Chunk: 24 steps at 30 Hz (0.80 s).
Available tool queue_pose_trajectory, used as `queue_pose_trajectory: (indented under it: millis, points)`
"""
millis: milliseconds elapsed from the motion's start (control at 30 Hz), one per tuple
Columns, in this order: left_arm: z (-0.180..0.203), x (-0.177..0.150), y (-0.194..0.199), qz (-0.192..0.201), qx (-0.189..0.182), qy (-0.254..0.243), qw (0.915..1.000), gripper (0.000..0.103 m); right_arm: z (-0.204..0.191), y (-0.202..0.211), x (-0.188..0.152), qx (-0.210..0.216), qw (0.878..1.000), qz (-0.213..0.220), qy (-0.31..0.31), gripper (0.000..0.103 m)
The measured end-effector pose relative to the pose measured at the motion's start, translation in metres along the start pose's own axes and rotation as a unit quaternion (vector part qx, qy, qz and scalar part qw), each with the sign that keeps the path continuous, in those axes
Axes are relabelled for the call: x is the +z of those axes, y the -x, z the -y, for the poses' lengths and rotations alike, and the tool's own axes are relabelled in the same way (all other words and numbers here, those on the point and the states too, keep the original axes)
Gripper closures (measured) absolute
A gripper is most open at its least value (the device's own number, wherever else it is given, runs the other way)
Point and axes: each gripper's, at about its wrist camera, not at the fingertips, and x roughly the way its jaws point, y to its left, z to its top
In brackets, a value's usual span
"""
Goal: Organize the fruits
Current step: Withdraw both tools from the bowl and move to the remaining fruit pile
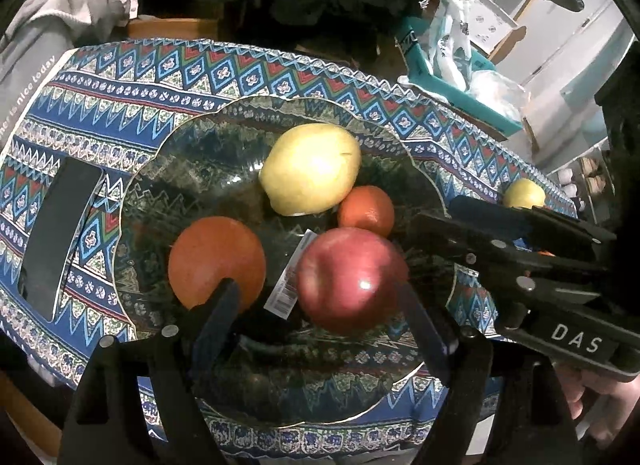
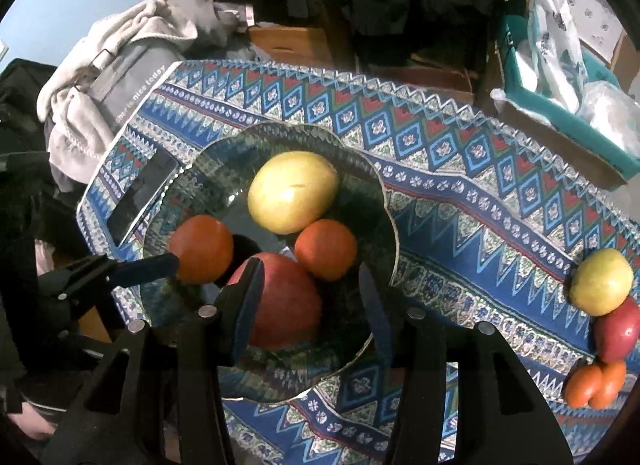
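Note:
A dark glass bowl (image 1: pixel 168 185) (image 2: pixel 372 201) on the patterned cloth holds a yellow apple (image 1: pixel 310 169) (image 2: pixel 292 191), a large orange (image 1: pixel 216 261) (image 2: pixel 200 247), a small orange (image 1: pixel 366 211) (image 2: pixel 326 249) and a red apple (image 1: pixel 352 279) (image 2: pixel 286 303). My left gripper (image 1: pixel 320 317) is open, its fingers on either side of the red apple, just above the bowl. My right gripper (image 2: pixel 308 301) is open over the red apple; it shows at the right in the left wrist view (image 1: pixel 464 221). On the cloth at the right lie a yellow apple (image 2: pixel 600 281) (image 1: pixel 524 193), a red apple (image 2: pixel 618 331) and two small oranges (image 2: pixel 594 383).
A black phone (image 1: pixel 60 237) (image 2: pixel 140 193) lies on the cloth left of the bowl. A barcode sticker (image 1: pixel 290 277) lies in the bowl. A teal bin (image 2: pixel 560 113) with plastic bags stands at the back right. Grey clothes (image 2: pixel 120 65) are piled at the back left.

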Motion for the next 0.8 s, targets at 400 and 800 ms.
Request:
queue_pose_trajectory:
  millis: [400,800]
  points:
    - [0.024,0.003,0.022,0.034,0.008,-0.032,0.9989,0.019,0.01,0.04,-0.005,-0.022,0.999,0.033,-0.003,0.052]
    - [0.06,0.004,0.046,0.063,0.012,-0.079,0.9948,0.019,0.03,0.086,-0.02,-0.049,0.997,0.061,-0.014,0.049]
